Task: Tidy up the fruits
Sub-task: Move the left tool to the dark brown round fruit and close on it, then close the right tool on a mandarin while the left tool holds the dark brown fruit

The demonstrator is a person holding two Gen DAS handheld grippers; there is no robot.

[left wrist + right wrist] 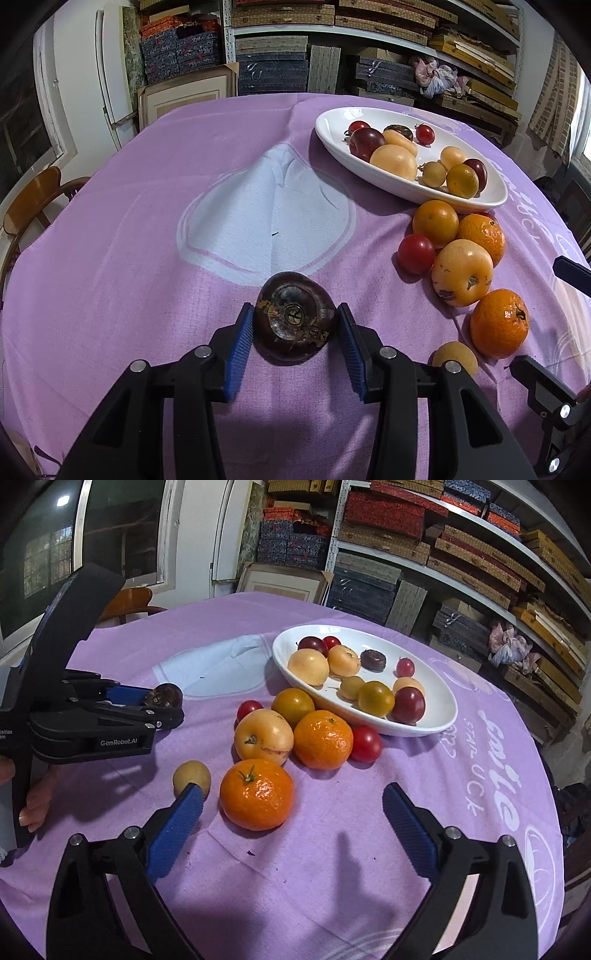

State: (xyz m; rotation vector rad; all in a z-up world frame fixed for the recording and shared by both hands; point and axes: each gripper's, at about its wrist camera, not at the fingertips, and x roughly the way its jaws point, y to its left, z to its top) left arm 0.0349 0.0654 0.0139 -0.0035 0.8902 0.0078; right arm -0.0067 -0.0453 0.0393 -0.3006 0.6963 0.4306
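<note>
Fruit is only partly sorted: about ten pieces lie in the white oval dish (439, 716), while tangerines, tomatoes and yellow fruits sit on the table just beside it. The left hand-held gripper (295, 325) clamps a dark water chestnut (295, 315) well apart from the dish; the right hand-held gripper (293, 812) stands wide apart, empty, near the closest tangerine (256, 794).

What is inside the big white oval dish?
The white oval dish holds small fruits: dark red plums, pale yellow fruits, red cherry tomatoes. Anything beneath them is hidden.
</note>
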